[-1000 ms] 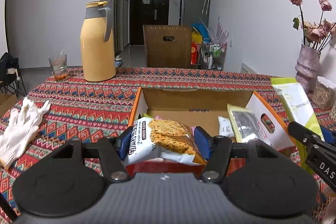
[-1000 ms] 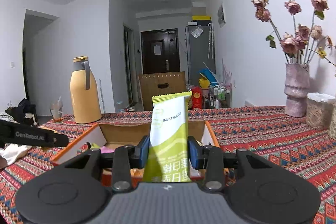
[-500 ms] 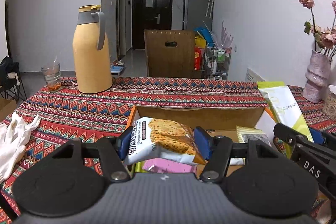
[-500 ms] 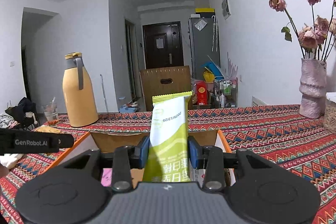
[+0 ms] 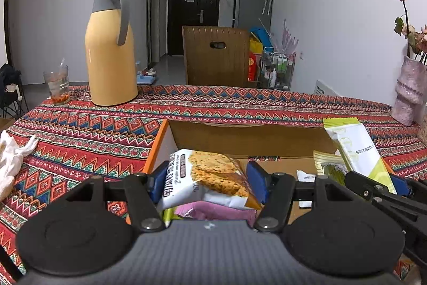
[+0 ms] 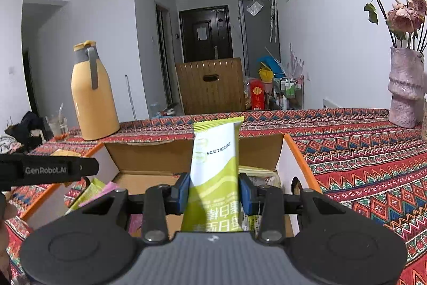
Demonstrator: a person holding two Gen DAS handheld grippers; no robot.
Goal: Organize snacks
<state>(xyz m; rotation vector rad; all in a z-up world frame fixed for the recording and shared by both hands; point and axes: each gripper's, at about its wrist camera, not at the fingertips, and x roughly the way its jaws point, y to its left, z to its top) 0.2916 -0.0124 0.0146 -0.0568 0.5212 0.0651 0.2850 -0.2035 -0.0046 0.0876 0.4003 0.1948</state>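
My left gripper (image 5: 208, 184) is shut on a white cookie packet (image 5: 210, 176) and holds it over the near left part of an open cardboard box (image 5: 248, 139) with orange edges. My right gripper (image 6: 214, 194) is shut on a green and white snack packet (image 6: 213, 164), held upright over the box's near right part (image 6: 283, 151); this packet also shows in the left wrist view (image 5: 360, 154). A pink packet (image 5: 213, 213) and green packets (image 5: 327, 164) lie inside the box.
A yellow thermos (image 5: 110, 47) and a glass (image 5: 57, 84) stand at the table's far left. A white glove (image 5: 13, 159) lies at the left edge. A pink vase with dried roses (image 6: 404, 90) stands at the far right. A brown chair (image 5: 217, 56) is behind the table.
Both grippers have moved forward and lower over the box with their packets still held. The box interior now fills more of both views.
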